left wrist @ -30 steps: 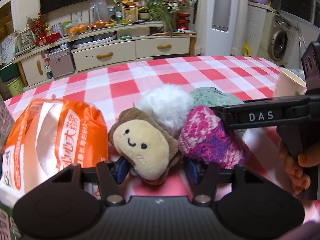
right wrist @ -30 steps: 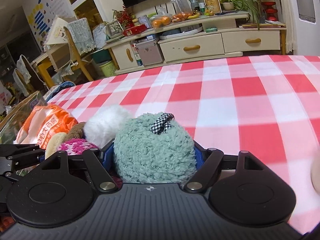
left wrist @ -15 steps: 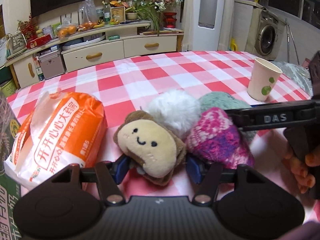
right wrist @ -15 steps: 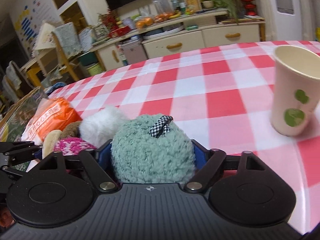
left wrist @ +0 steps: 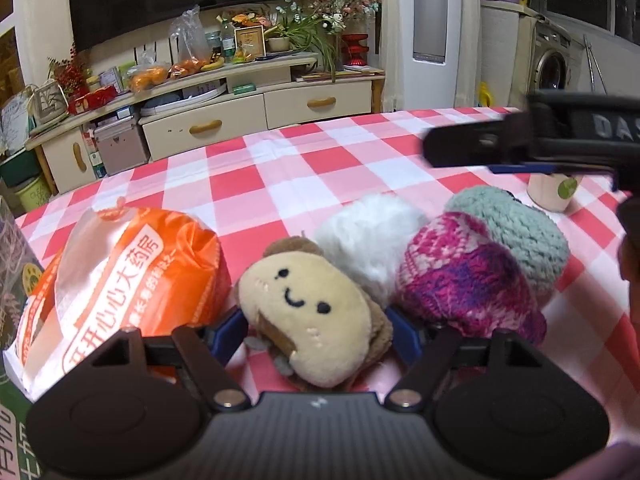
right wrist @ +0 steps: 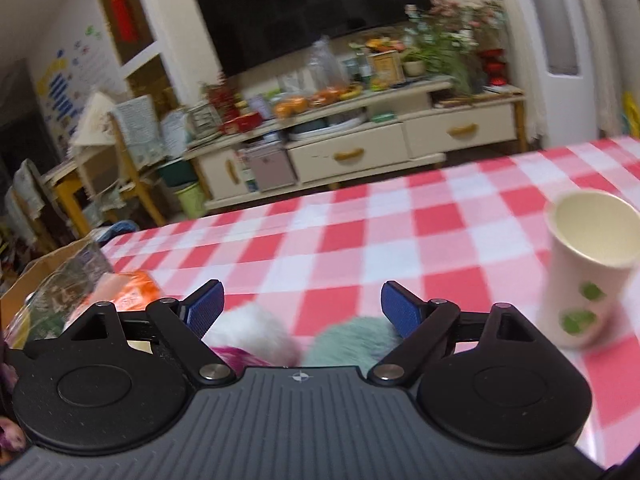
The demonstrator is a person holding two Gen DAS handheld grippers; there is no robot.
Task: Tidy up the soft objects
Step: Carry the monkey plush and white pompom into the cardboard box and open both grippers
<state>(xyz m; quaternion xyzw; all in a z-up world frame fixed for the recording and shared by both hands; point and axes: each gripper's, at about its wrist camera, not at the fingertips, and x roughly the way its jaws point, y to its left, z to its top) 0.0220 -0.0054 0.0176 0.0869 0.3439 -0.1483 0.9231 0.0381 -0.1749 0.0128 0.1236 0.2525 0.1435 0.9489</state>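
From your left wrist camera, your left gripper (left wrist: 316,326) has its blue pads on either side of the toast plush (left wrist: 308,312), gripping it low over the checked tablecloth (left wrist: 304,168). The orange bag (left wrist: 116,280) lies just left of it, touching your left finger. Crowded behind the plush sit the white pompom (left wrist: 368,236), the pink knitted ball (left wrist: 468,280) and the green fuzzy ball (left wrist: 516,228), all pressed together. Your right gripper (left wrist: 520,140) hangs above them, with the paper cup (left wrist: 554,194) partly hidden behind it.

From your right wrist camera, which is blurred, your right gripper (right wrist: 302,308) is spread wide and grips nothing. The green fuzzy ball (right wrist: 352,340), white pompom (right wrist: 256,332) and pink knitted ball (right wrist: 232,354) lie below it. The paper cup (right wrist: 588,264) stands upright to the right, apart from them; the orange bag (right wrist: 132,292) is at the left.
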